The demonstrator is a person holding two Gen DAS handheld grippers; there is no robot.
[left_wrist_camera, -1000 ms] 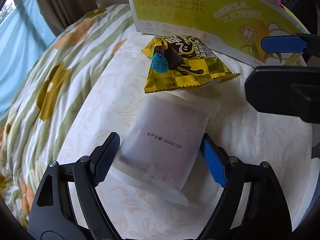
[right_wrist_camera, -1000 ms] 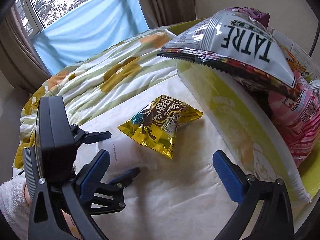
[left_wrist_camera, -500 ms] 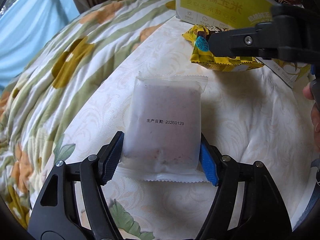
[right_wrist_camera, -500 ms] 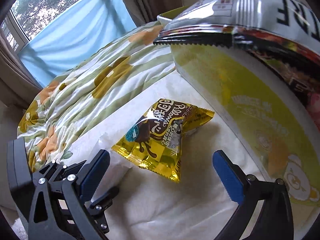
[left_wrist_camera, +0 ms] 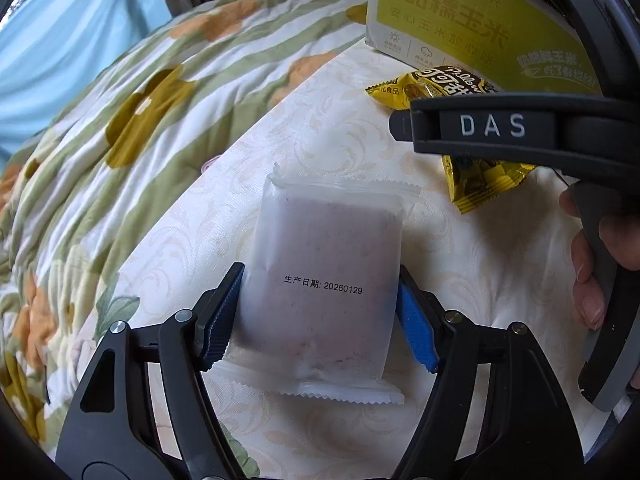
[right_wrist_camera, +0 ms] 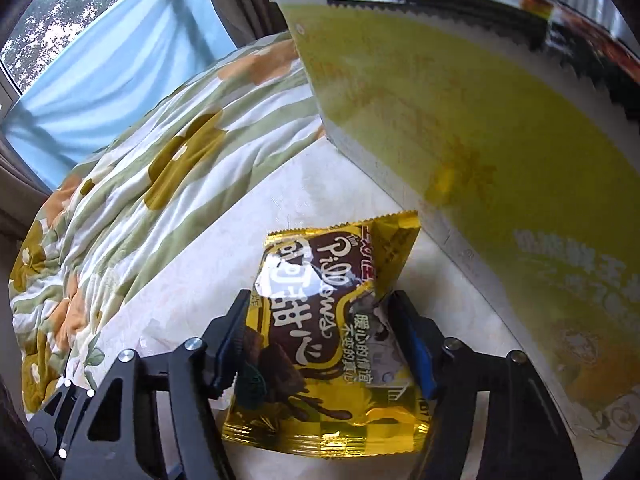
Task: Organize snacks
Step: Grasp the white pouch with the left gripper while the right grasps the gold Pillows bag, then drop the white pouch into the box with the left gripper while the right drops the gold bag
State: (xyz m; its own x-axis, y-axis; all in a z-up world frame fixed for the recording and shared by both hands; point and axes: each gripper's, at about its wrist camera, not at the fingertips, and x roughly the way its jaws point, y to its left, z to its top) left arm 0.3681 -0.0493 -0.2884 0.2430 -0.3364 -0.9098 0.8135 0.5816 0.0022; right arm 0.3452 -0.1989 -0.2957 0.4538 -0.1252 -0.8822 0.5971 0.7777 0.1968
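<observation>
The left gripper (left_wrist_camera: 320, 320) is clamped across a frosted white snack packet (left_wrist_camera: 324, 292) lying flat on the cream-patterned tabletop (left_wrist_camera: 500, 248), near its edge beside the floral quilt (left_wrist_camera: 132, 120). The right gripper (right_wrist_camera: 320, 340) has just been closing, its pads now pressing both sides of a yellow chocolate snack bag (right_wrist_camera: 328, 344). That bag lies close to the yellow-green carton (right_wrist_camera: 460, 128) at the tabletop's far side.

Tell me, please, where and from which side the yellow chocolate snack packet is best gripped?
Grip the yellow packet across its puffed middle, coming from above with one pad on each long edge. It lies flat on the cream cloth, and its crimped ends are thin and slippery. The right gripper, jaws just closing, already pinches it there.
</observation>
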